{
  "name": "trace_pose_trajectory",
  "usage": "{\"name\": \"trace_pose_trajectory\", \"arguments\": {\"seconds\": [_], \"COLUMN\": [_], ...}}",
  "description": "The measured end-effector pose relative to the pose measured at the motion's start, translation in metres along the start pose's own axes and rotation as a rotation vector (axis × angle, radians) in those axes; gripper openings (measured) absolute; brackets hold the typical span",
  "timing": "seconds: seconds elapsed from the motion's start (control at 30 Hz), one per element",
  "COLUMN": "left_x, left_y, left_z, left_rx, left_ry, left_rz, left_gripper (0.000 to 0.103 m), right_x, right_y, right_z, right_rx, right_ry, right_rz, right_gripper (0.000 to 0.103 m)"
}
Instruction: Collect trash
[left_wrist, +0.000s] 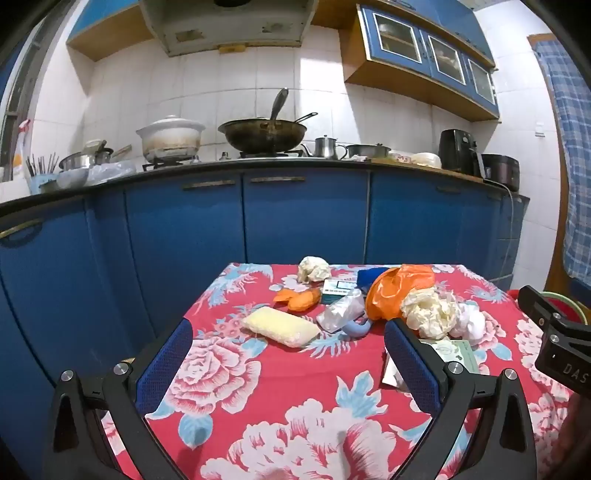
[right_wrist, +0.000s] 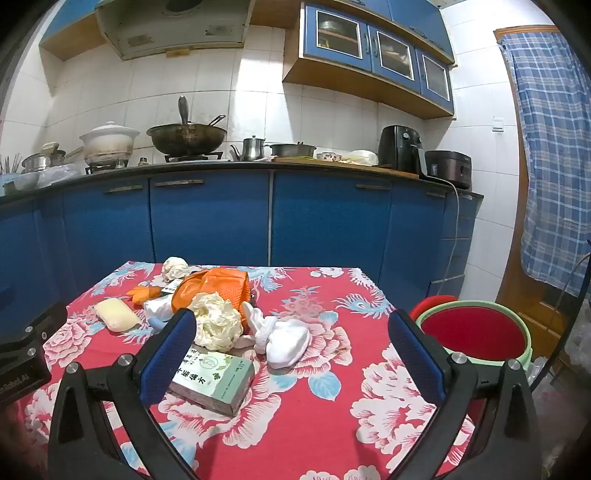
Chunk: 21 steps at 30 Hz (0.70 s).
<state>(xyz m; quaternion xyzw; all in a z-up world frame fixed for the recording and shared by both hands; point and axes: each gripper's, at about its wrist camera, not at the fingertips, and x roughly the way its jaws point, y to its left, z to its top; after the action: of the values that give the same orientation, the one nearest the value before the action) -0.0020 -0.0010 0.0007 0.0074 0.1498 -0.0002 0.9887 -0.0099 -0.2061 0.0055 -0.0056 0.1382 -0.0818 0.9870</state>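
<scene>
Trash lies scattered on a table under a red flowered cloth (left_wrist: 280, 398). I see a pale yellow packet (left_wrist: 280, 326), orange peel (left_wrist: 299, 298), a crumpled cream paper ball (left_wrist: 428, 312), an orange plastic bag (left_wrist: 395, 291) and a clear wrapper (left_wrist: 341, 309). In the right wrist view a green-and-white box (right_wrist: 212, 380) lies near the left finger, beside white socks (right_wrist: 284, 338) and the cream paper ball (right_wrist: 218, 325). My left gripper (left_wrist: 288, 365) and right gripper (right_wrist: 291, 354) both hover open over the near side of the table, holding nothing.
A green basin with a red inside (right_wrist: 476, 332) stands off the table's right edge. Blue kitchen cabinets (left_wrist: 303, 218) run behind the table, with a wok (left_wrist: 263, 134) and pots on the counter. A checked curtain (right_wrist: 554, 155) hangs at right.
</scene>
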Motion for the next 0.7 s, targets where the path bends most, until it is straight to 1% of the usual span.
{"name": "trace_pose_trajectory", "arguments": {"seconds": [0.07, 0.1, 0.2, 0.23, 0.33, 0.43, 0.57, 0.7], "left_x": [-0.001, 0.004, 0.01, 0.003, 0.002, 0.004, 0.007, 0.002], "left_y": [-0.001, -0.001, -0.001, 0.002, 0.0, -0.001, -0.002, -0.003], "left_z": [0.0, -0.003, -0.003, -0.002, -0.002, -0.001, -0.001, -0.001], "left_rx": [0.011, 0.001, 0.004, -0.006, 0.005, 0.007, 0.01, 0.012], "left_ry": [-0.004, 0.023, 0.031, 0.011, 0.01, 0.009, 0.01, 0.001], "left_rz": [-0.003, -0.013, -0.012, -0.01, -0.006, -0.028, -0.035, -0.028], "left_gripper": [0.103, 0.103, 0.103, 0.103, 0.103, 0.103, 0.103, 0.103], "right_x": [0.0, 0.0, 0.0, 0.0, 0.0, 0.0, 0.0, -0.001], "right_y": [0.0, 0.0, 0.0, 0.0, 0.0, 0.0, 0.0, -0.002], "right_z": [0.0, 0.0, 0.0, 0.0, 0.0, 0.0, 0.0, 0.0], "right_rx": [0.002, 0.002, 0.0, -0.001, 0.0, 0.0, 0.001, -0.001], "right_ry": [0.001, -0.001, -0.003, -0.002, -0.002, -0.002, -0.001, -0.002], "right_rz": [0.003, 0.003, 0.0, 0.0, 0.001, 0.001, -0.005, 0.004], "right_gripper": [0.102, 0.102, 0.102, 0.102, 0.102, 0.102, 0.102, 0.102]}}
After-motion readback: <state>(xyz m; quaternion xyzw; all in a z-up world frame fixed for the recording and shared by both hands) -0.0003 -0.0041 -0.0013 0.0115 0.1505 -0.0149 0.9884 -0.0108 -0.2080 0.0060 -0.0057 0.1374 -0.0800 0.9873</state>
